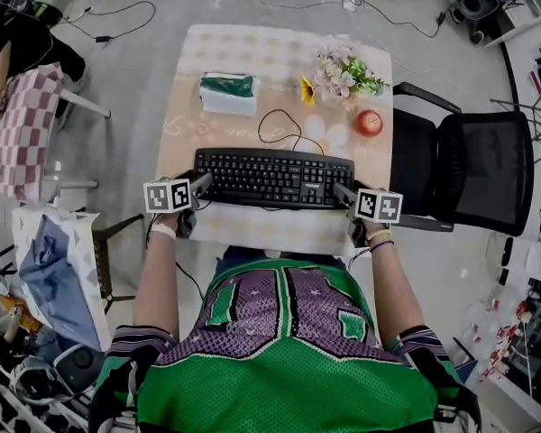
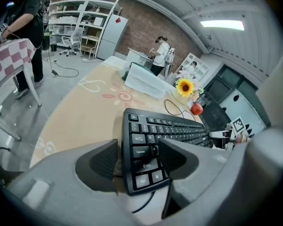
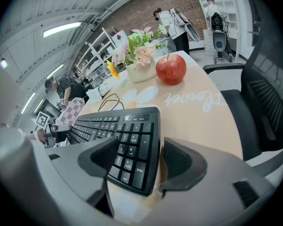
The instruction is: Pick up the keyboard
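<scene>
Keyboard ends between spread left tongs and spread right tongs, narrow tabletop margin beyond each.

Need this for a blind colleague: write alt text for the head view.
A black keyboard lies on a beige table, with the left hand-held gripper at its left end and the right hand-held gripper at its right end, seen from above the person. Behind it sit a tissue box, flowers and a red apple.

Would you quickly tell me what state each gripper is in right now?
Left gripper: open, jaws astride the left end of the keyboard, not clamped.
Right gripper: open, jaws astride the keyboard's right end, not clamped.
</scene>
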Available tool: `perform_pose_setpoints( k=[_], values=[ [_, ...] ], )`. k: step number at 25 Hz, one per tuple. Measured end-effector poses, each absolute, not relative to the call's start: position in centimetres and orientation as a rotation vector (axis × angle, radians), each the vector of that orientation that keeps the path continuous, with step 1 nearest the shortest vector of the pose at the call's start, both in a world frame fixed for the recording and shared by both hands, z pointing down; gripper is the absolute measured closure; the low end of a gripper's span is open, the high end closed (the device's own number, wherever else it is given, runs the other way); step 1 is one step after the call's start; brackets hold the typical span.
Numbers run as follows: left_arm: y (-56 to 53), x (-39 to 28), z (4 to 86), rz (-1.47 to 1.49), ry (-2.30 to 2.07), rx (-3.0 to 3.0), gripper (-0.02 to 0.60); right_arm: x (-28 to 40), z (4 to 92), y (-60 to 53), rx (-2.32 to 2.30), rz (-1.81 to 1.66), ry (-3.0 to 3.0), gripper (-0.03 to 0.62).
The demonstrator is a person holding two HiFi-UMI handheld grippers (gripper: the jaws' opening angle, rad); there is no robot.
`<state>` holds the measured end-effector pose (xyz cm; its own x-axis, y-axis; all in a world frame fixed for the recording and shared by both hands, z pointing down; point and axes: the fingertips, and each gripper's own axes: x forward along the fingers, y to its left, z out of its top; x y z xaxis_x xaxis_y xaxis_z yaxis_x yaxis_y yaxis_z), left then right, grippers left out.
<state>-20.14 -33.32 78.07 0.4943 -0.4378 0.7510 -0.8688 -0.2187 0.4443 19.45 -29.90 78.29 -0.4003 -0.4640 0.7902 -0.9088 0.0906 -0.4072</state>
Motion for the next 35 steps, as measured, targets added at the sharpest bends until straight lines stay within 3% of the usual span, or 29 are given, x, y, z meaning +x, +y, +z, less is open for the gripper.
perform_pose_setpoints(
  k=[35],
  values=[
    [-32.6, -19.2, 77.7, 0.695, -1.139, 1.851, 0.311, 18.8, 76.8, -29.9, 1.393, 1.114, -1.877, 0.295]
  ],
)
